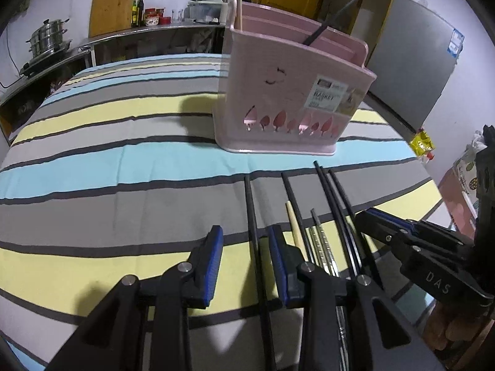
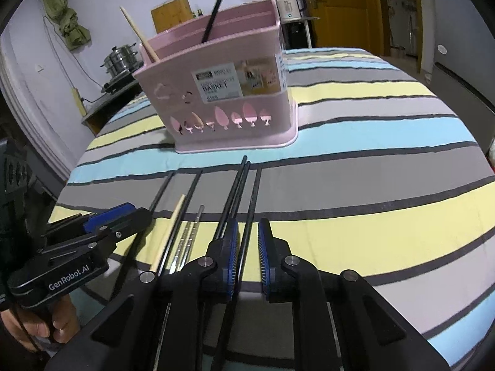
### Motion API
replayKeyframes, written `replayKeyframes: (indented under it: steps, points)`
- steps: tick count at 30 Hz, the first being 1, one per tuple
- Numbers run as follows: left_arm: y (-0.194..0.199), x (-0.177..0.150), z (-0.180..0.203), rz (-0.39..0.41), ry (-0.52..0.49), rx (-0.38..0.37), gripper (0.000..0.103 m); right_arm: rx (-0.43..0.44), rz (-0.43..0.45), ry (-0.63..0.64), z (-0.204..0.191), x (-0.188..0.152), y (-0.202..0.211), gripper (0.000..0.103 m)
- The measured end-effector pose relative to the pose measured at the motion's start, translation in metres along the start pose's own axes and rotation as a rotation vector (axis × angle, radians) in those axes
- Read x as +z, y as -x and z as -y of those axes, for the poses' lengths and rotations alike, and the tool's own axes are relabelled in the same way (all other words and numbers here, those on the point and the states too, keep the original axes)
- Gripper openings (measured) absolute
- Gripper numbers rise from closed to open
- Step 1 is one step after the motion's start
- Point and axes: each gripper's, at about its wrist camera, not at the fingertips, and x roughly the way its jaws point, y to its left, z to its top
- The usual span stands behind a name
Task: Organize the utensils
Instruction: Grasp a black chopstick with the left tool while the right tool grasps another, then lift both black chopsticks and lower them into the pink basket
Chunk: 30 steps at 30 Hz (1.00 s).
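Observation:
Several chopsticks lie side by side on the striped cloth: black ones, a wooden one and a metal one. A pink utensil basket stands behind them with a wooden stick and a black chopstick upright inside; it also shows in the right wrist view. My left gripper is open, its jaws straddling the leftmost black chopstick. My right gripper is open, its jaws straddling the rightmost black chopstick. Each gripper appears in the other's view.
A steel counter with a steamer pot, bottles and a wooden board runs along the back wall. A grey fridge stands right of the table. A kettle and a yellow door lie beyond the basket.

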Motion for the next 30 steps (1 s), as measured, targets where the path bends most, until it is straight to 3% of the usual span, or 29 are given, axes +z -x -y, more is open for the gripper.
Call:
replayKeyframes:
  steps: [6, 18, 25, 30]
  points:
    - [-0.002, 0.001, 0.002, 0.005, -0.021, 0.06, 0.014, -0.02, -0.004, 0.005, 0.002, 0.001, 0.0, 0.009]
    - [-0.007, 0.015, -0.016, -0.036, 0.035, 0.044, 0.013, -0.058, -0.049, -0.003, 0.006, 0.02, -0.011, 0.009]
    - [-0.015, 0.021, -0.003, -0.048, -0.038, 0.105, 0.013, -0.073, -0.062, 0.013, 0.004, 0.029, -0.019, 0.007]
    - [-0.016, 0.026, -0.004, -0.068, -0.025, 0.087, 0.007, -0.047, -0.064, 0.002, 0.006, 0.034, -0.018, 0.006]
